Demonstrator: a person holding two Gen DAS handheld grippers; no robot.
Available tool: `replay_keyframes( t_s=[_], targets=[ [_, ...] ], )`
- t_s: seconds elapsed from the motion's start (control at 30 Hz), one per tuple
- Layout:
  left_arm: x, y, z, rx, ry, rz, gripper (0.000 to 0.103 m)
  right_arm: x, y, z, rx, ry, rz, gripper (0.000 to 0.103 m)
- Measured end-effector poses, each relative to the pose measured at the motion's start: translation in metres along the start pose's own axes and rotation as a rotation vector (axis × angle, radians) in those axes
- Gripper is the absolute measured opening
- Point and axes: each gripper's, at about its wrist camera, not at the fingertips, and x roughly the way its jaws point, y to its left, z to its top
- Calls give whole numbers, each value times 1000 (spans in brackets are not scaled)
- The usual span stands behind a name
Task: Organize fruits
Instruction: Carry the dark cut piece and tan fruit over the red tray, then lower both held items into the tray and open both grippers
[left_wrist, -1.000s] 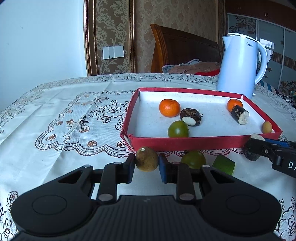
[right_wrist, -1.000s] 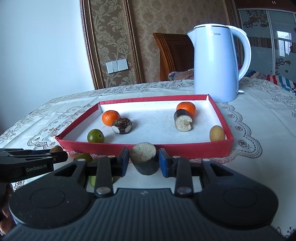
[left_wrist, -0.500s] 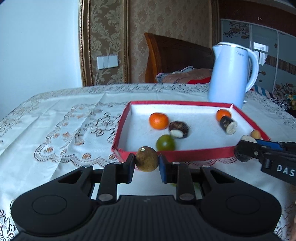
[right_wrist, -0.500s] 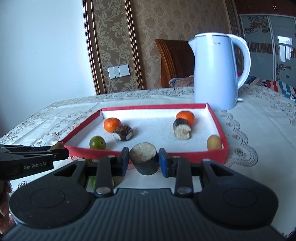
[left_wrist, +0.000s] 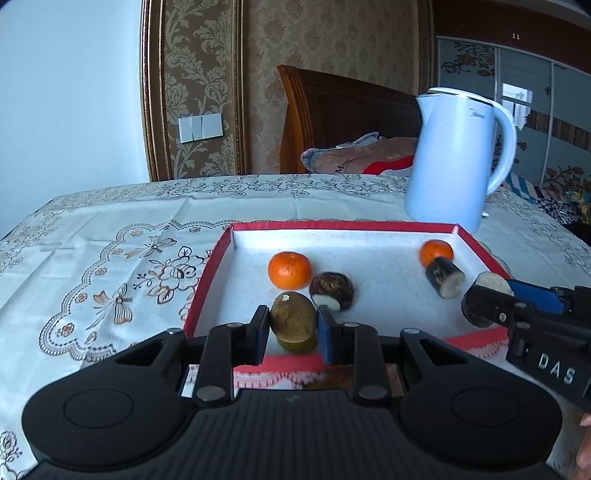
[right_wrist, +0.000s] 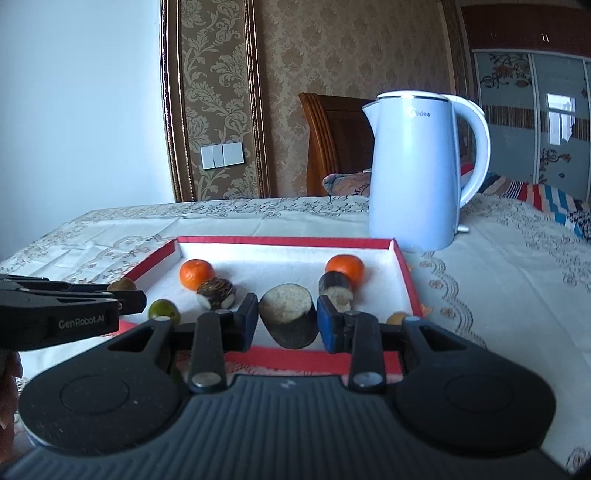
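We see our left gripper (left_wrist: 292, 325) clamped on a round, dull brown fruit (left_wrist: 293, 320) with rough skin, held over the near rim of the red tray (left_wrist: 207, 273). Our right gripper (right_wrist: 284, 319) pinches a dark-skinned stub (right_wrist: 288, 314) with a pale, grainy cut face, above the tray's white floor.

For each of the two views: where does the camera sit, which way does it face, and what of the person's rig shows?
Left wrist: on the left gripper, facing the red tray; it holds a brown fruit; the right gripper enters from the right.
Right wrist: on the right gripper, holding a dark cut piece; the left gripper enters from the left.
Shared: tray, oranges, white kettle.
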Motion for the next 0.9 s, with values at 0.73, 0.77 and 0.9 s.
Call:
replay_keyframes(
  t_s=[0.73, 0.77, 0.9],
  targets=[
    [78, 29, 17, -82, 103, 112, 27, 91, 11, 14, -53, 119, -1, 32],
    [80, 28, 17, -77, 106, 118, 27, 93, 11, 14, -53, 121, -3, 32],
    [85, 26, 16, -73, 122, 113, 27, 98, 11, 15, -55, 125, -9, 32]
  ],
)
